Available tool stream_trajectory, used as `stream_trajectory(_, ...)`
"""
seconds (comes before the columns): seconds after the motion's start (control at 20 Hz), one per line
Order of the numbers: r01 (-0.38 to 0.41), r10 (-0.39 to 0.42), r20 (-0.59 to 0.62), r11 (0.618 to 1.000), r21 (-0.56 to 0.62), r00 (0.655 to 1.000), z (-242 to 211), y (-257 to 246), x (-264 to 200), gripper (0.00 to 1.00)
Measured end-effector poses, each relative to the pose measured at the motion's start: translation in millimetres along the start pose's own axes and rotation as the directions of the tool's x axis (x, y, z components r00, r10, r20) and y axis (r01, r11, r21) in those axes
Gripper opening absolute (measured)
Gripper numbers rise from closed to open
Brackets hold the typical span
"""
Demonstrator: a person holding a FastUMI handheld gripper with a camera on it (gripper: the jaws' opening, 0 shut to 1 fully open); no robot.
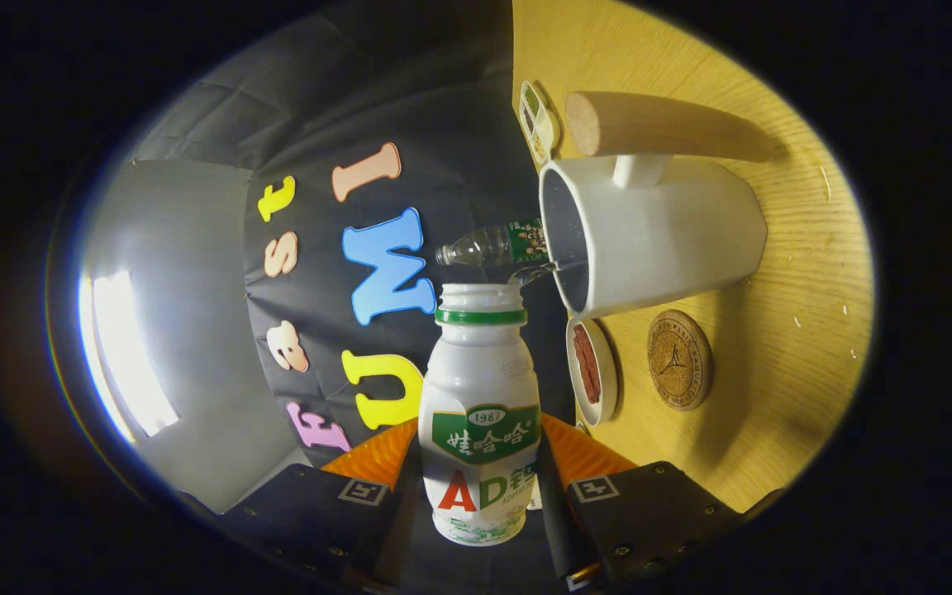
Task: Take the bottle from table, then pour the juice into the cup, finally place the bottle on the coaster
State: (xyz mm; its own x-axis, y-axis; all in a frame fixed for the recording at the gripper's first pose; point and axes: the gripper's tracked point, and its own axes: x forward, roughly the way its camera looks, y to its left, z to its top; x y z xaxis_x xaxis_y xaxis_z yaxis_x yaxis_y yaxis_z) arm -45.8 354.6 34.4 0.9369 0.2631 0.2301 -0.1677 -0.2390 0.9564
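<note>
Now pouring | gripper (480, 487) jaws clamped on bottle (480, 413), tipped | mouth short of cup (649, 235) rim ahead | risk: spill onto table (773, 397).

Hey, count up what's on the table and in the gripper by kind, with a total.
Bottles: 2, white one clamped in the hand-held gripper, clear one beyond it
Cups: 1
Coasters: 1
Small dishes: 2
Total: 6

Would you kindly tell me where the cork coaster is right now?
In the gripper view the cork coaster lies flat on the wooden table, beside the small dish and next to the white cup.
</note>
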Motion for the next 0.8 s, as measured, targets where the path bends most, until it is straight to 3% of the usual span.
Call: stream_trajectory(0.8,-0.011,0.01,0.015,0.999,0.045,1.0,4.5,4.2,2.0,0.65)
